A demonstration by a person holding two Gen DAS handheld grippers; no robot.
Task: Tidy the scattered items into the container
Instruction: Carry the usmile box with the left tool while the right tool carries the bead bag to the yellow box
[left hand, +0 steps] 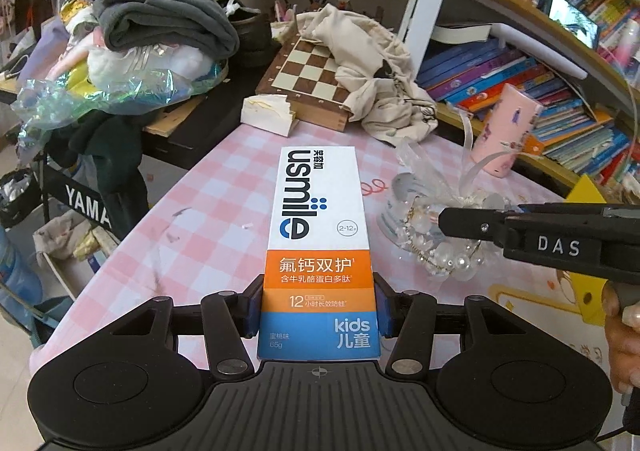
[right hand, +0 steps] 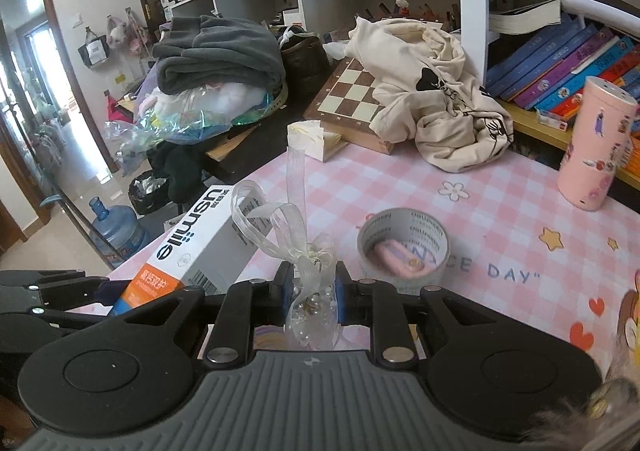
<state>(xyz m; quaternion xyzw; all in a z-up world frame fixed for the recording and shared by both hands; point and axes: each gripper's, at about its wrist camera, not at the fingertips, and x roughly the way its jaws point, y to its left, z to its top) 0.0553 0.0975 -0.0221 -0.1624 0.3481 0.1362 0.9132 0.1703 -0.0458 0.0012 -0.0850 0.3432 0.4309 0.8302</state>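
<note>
My left gripper (left hand: 318,311) is shut on a white, orange and blue toothpaste box (left hand: 318,235), held by its blue end and lifted above the pink checked tablecloth (left hand: 208,211). The same toothpaste box (right hand: 200,247) shows at the left of the right wrist view. My right gripper (right hand: 314,297) is shut on a small sheer pouch of pearl beads (right hand: 314,311), its ribbon loops (right hand: 280,223) standing up. In the left wrist view that pouch (left hand: 436,235) hangs at the tip of the right gripper (left hand: 448,223). A roll of tape (right hand: 403,247) lies flat on the cloth with a pink item inside.
A pink cylindrical tin (right hand: 596,147) stands at the right by a shelf of books (right hand: 560,67). At the table's far end lie a chessboard (right hand: 352,95), a cream cloth bag (right hand: 436,99) and a white packet (right hand: 310,139). Piled grey clothes (right hand: 216,55) sit at the left.
</note>
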